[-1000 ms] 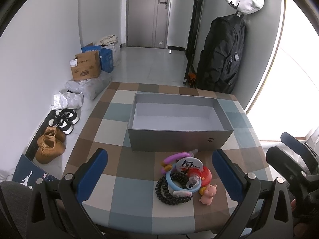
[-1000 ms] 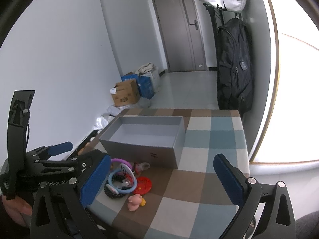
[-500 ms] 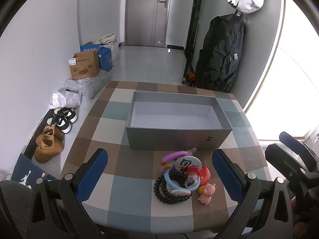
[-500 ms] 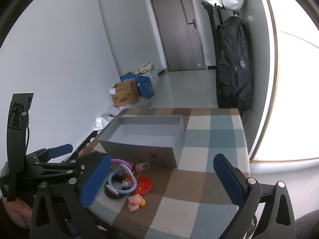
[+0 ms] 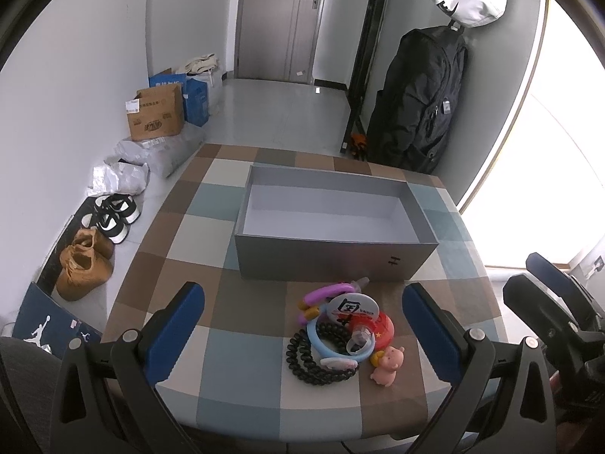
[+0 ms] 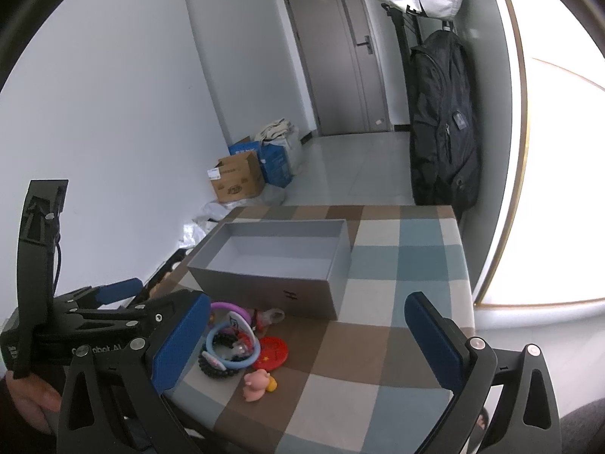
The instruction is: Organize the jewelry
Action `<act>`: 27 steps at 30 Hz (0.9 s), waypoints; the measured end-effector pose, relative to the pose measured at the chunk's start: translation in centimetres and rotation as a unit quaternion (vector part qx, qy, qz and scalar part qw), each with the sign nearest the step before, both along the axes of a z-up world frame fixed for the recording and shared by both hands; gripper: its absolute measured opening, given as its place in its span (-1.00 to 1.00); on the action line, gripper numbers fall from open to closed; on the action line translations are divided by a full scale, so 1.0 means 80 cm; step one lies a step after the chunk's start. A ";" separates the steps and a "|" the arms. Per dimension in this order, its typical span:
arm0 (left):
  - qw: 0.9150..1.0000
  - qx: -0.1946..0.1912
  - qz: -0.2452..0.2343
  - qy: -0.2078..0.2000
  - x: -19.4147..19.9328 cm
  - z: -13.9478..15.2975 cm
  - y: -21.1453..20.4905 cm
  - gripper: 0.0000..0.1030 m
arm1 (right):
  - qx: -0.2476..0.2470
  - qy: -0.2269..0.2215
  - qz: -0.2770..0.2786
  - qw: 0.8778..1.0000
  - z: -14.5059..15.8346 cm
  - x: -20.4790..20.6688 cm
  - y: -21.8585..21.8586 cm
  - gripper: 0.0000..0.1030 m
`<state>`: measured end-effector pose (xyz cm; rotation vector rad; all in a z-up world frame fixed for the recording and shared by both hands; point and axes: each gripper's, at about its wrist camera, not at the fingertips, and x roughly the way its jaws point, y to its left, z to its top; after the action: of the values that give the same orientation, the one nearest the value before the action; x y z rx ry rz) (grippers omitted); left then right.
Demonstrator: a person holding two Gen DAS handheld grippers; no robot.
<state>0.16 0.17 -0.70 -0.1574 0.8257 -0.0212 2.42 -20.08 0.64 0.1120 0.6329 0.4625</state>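
Note:
A pile of trinkets lies on the checkered table in front of an open grey box: a black coiled band, a blue ring, a purple ring, a red disc and a pink pig. My left gripper is open, above the table's near edge, with the pile between its fingers. My right gripper is open, to the right of the pile. The box is empty.
Shoes and cardboard boxes lie on the floor to the left of the table. A black backpack hangs by the window beyond the table. The left gripper's body fills the right wrist view's lower left.
Both views have shifted slightly; the grippers drifted a little relative to the table. Both stay open and nothing on the table has moved.

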 end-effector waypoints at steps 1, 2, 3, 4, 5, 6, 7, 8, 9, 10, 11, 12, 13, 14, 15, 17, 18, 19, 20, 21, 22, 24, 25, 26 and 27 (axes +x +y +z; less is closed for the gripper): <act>1.000 -0.002 -0.001 0.001 0.001 0.000 0.000 0.98 | 0.000 0.001 0.000 1.000 0.000 0.000 0.000 1.00; 1.000 -0.004 -0.002 0.002 0.001 -0.001 0.000 0.98 | 0.000 0.001 0.001 1.000 0.000 0.000 0.000 1.00; 1.000 -0.007 -0.003 0.005 0.003 -0.002 0.001 0.98 | 0.000 0.001 0.001 1.000 0.000 0.000 0.000 1.00; 1.000 -0.011 -0.005 0.008 0.003 -0.002 0.002 0.98 | 0.000 0.002 0.001 1.000 -0.001 0.000 0.000 1.00; 1.000 -0.017 -0.006 0.011 0.004 -0.003 0.003 0.98 | 0.001 0.004 0.000 1.000 -0.001 0.001 0.000 1.00; 1.000 -0.024 -0.006 0.015 0.006 -0.004 0.004 0.97 | 0.002 0.006 0.000 1.000 -0.001 0.002 0.000 1.00; 0.999 -0.033 -0.008 0.021 0.008 -0.006 0.007 0.97 | 0.003 0.008 -0.001 1.000 -0.002 0.003 0.000 1.00; 0.999 -0.042 -0.010 0.027 0.009 -0.008 0.008 0.97 | 0.004 0.011 -0.001 1.000 -0.003 0.004 0.000 1.00; 0.998 -0.057 -0.014 0.036 0.012 -0.012 0.011 0.97 | 0.005 0.013 -0.002 1.000 -0.004 0.005 0.000 1.00; 0.997 -0.067 -0.018 0.044 0.015 -0.014 0.013 0.97 | 0.006 0.015 -0.003 1.000 -0.005 0.007 0.000 1.00; 0.995 -0.080 -0.025 0.053 0.018 -0.017 0.015 0.97 | 0.007 0.020 -0.003 1.000 -0.007 0.009 0.000 1.00; 0.993 -0.094 -0.032 0.061 0.021 -0.019 0.017 0.97 | 0.009 0.026 -0.004 1.000 -0.008 0.011 0.000 1.00; 0.991 -0.108 -0.037 0.069 0.023 -0.022 0.021 0.97 | 0.011 0.032 -0.004 0.999 -0.010 0.014 0.001 1.00; 0.988 -0.125 -0.041 0.077 0.027 -0.025 0.026 0.97 | 0.014 0.036 -0.004 0.999 -0.012 0.016 0.000 1.00; 0.986 -0.136 -0.044 0.083 0.029 -0.027 0.029 0.98 | 0.018 0.044 -0.005 0.999 -0.015 0.020 0.000 1.00; 0.981 -0.158 -0.050 0.099 0.037 -0.033 0.034 0.97 | 0.023 0.056 -0.005 0.998 -0.019 0.027 0.001 1.00; 0.979 -0.168 -0.051 0.104 0.040 -0.035 0.037 0.97 | 0.026 0.062 -0.005 0.998 -0.022 0.031 0.001 1.00; 0.976 -0.179 -0.051 0.112 0.044 -0.039 0.039 0.97 | 0.028 0.067 -0.006 0.997 -0.024 0.034 0.002 1.00; 0.974 -0.188 -0.051 0.118 0.048 -0.043 0.042 0.97 | 0.031 0.074 -0.006 0.997 -0.028 0.040 0.003 1.00; 0.971 -0.198 -0.050 0.126 0.052 -0.047 0.046 0.97 | 0.033 0.079 -0.006 0.996 -0.030 0.043 0.004 1.00; 0.967 -0.209 -0.049 0.133 0.056 -0.051 0.049 0.97 | 0.035 0.084 -0.006 0.996 -0.032 0.046 0.003 1.00; 0.954 -0.251 -0.048 0.155 0.065 -0.060 0.058 0.96 | 0.039 0.095 -0.007 0.995 -0.037 0.053 0.004 1.00; 0.949 -0.267 -0.047 0.164 0.069 -0.064 0.060 0.88 | 0.041 0.100 -0.008 0.994 -0.039 0.056 0.004 1.00; 0.942 -0.283 -0.045 0.173 0.072 -0.068 0.062 0.84 | 0.043 0.105 -0.008 0.994 -0.042 0.059 0.004 1.00; 0.936 -0.299 -0.042 0.182 0.075 -0.072 0.065 0.81 | 0.046 0.109 -0.009 0.993 -0.043 0.061 0.004 1.00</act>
<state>6.14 5.40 -6.50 -0.7171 1.1788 -0.3351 7.34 -19.79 -2.79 0.2573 0.8239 0.4659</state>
